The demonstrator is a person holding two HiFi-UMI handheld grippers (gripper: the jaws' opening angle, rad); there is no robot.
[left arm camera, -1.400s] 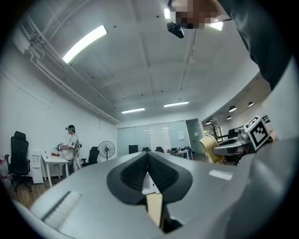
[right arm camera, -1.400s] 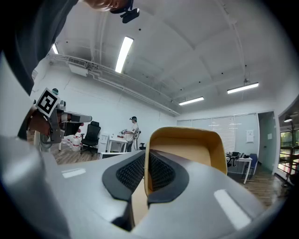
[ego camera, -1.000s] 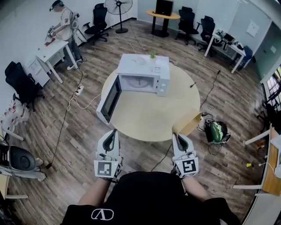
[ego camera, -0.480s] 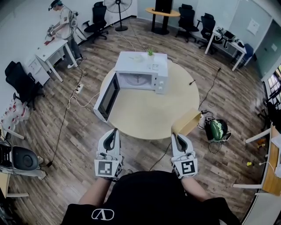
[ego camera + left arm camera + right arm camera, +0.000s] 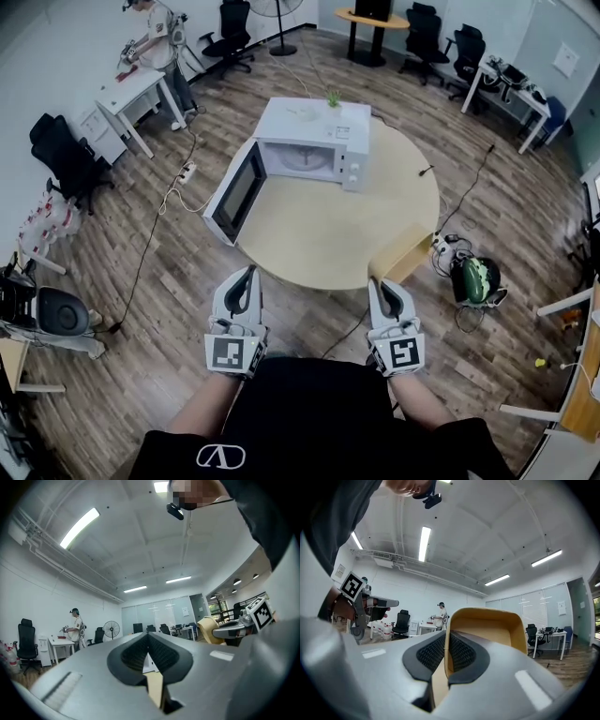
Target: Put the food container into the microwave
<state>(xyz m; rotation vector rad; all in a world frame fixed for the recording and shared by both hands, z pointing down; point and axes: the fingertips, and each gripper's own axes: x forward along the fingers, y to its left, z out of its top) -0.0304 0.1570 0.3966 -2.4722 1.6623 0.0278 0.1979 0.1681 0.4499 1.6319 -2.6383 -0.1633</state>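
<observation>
The tan food container hangs at the round table's near right edge, its rim pinched by my right gripper. In the right gripper view the container opens toward the camera, one wall clamped between the jaws of the right gripper. My left gripper is shut and holds nothing, near the table's front left; in its own view the left gripper has its jaws together. The white microwave stands at the far side of the table with its door swung open to the left.
A small plant sits on top of the microwave. A power strip and cable lie on the wood floor to the left. A green bag lies right of the table. Office chairs and desks ring the room; a person stands far left.
The view has shifted: the table and microwave now sit a little further right and lower in the frame. Both grippers hold the same pose, the container still in the right one.
</observation>
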